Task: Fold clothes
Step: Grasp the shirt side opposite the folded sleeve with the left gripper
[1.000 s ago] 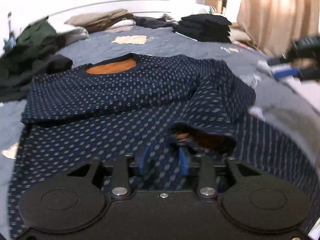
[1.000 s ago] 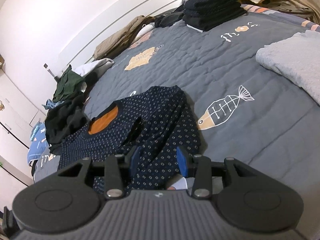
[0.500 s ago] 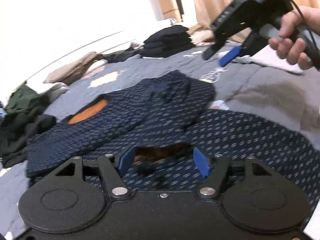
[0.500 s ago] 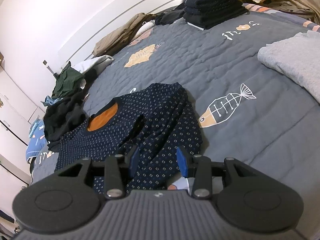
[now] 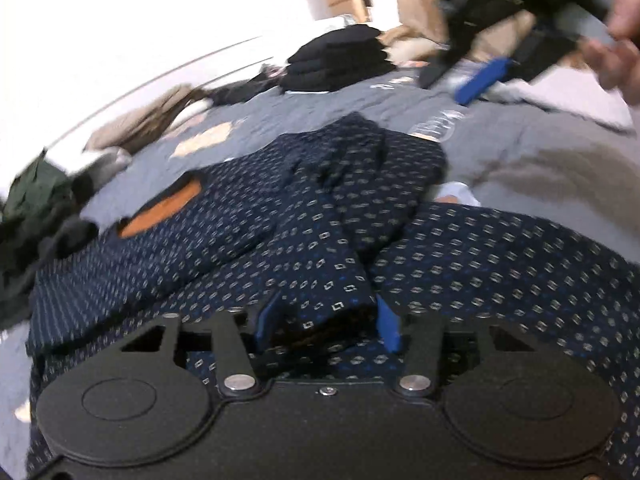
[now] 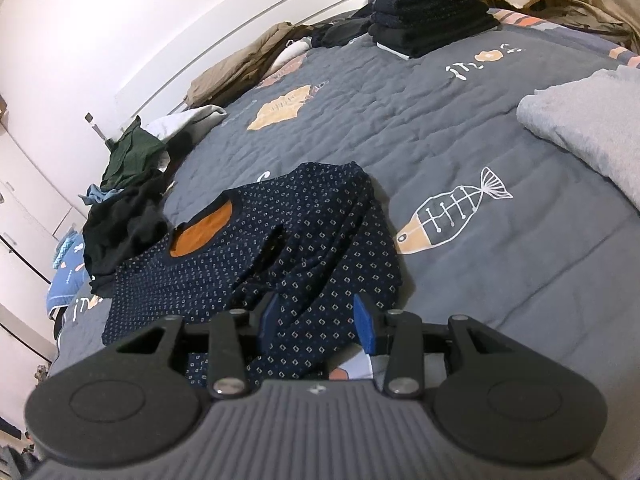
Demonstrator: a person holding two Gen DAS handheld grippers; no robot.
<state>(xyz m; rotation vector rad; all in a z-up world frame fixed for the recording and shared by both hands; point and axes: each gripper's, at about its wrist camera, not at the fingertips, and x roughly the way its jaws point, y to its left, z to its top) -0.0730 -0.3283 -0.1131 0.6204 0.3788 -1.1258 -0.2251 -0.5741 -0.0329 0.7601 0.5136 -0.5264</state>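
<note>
A dark navy sweater with a small diamond print and an orange neck lining lies spread on the grey quilted bed, its neck toward the far-left pile of dark clothes.

The left hand-held gripper has just been closing, and a cuffed end of the sweater's sleeve sits between its 2 blue fingers — the fabric fills the gap and both pads look to be pressing on it, so the cuff appears gripped. That view is motion-blurred.

The right hand-held gripper hovers over the near edge of the sweater with its jaws partly apart; patterned cloth shows in the gap, but it lies below the fingers and I cannot tell whether the pads touch it. In the left wrist view the same tool appears at top right, blurred, with a person's hand around its handle, raised clear of the bed.

Farther back rest a stack of 3 or so folded black garments, a tan garment by the wall, and a light grey blanket at the right.
</note>
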